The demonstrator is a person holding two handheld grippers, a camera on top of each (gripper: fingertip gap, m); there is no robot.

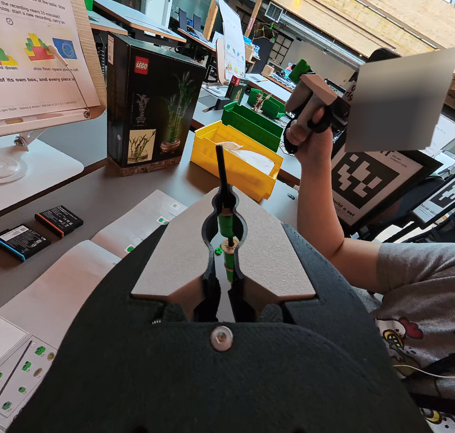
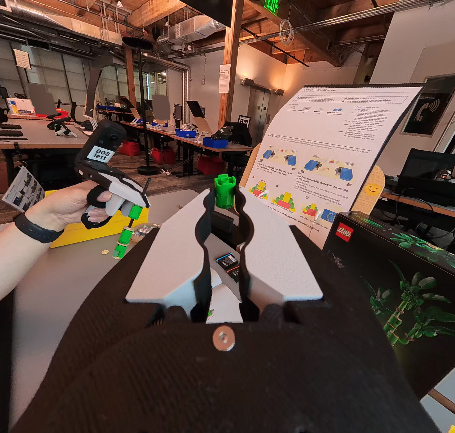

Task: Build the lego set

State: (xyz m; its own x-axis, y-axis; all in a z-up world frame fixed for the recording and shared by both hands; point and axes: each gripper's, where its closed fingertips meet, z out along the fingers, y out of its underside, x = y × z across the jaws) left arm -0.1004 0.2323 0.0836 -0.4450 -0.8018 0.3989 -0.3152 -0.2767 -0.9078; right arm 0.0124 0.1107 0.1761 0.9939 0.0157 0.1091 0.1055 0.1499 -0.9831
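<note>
Currently left gripper [image 1: 225,214] fingers are clamping the black axle stalk [image 1: 222,172] steady while right gripper [image 2: 224,194] fingers are pinching a green round brick [image 2: 224,191], probably for threading on.

Bamboo stalk assembly [image 1: 227,236]: green round segments and tan ribbed rings threaded on a thin black axle, clamped between the fingers of the left gripper [image 1: 225,214], with the bare axle end projecting beyond the fingertips. Loose green round brick [image 2: 224,191]: studs upward, upright, pinched at the fingertips of the right gripper [image 2: 224,194].
</note>
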